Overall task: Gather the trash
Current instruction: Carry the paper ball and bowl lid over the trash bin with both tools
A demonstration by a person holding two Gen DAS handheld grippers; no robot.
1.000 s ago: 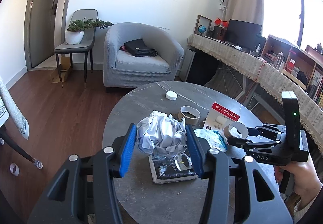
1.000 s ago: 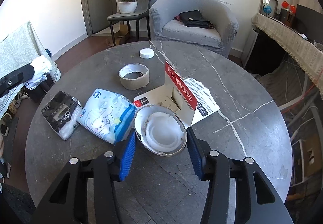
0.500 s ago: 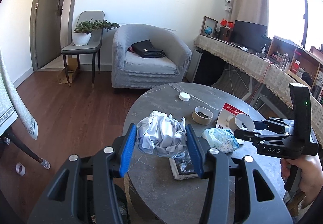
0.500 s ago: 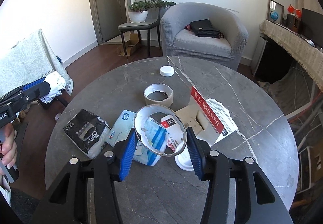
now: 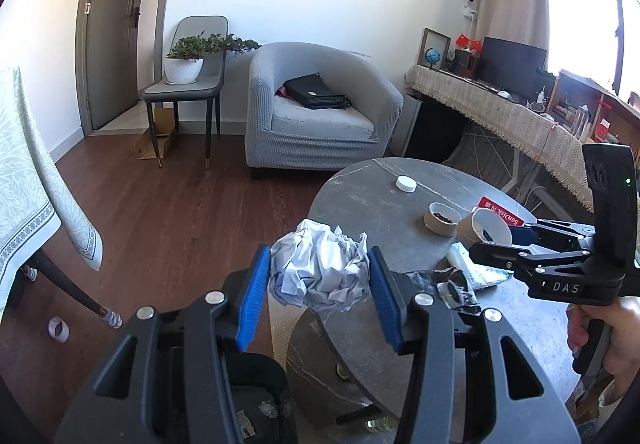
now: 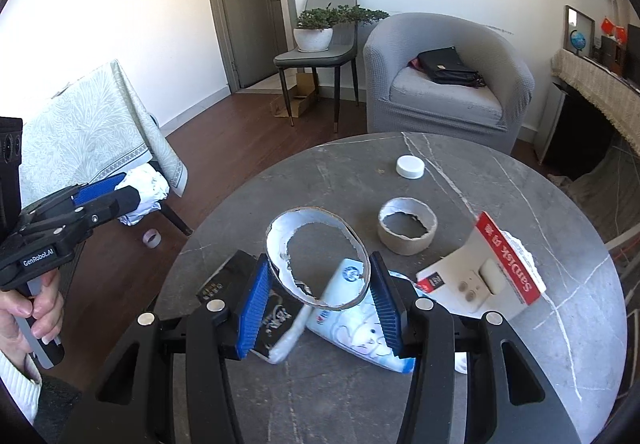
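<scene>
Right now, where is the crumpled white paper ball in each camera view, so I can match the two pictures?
Left wrist view: the crumpled paper ball sits at centre, clamped between the left gripper's blue pads.
Right wrist view: it shows at the left edge, in that same gripper's jaws, off the table.
Shared landmark: the white bottle cap on the round table's far side.

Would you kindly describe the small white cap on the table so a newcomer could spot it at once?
Start at the round grey marble table in front of the grey armchair. Near its far edge, toward the armchair, lies the small white cap, alone. Unlike the torn cardboard ring nearer the camera, it is solid, smooth and plain white.
</scene>
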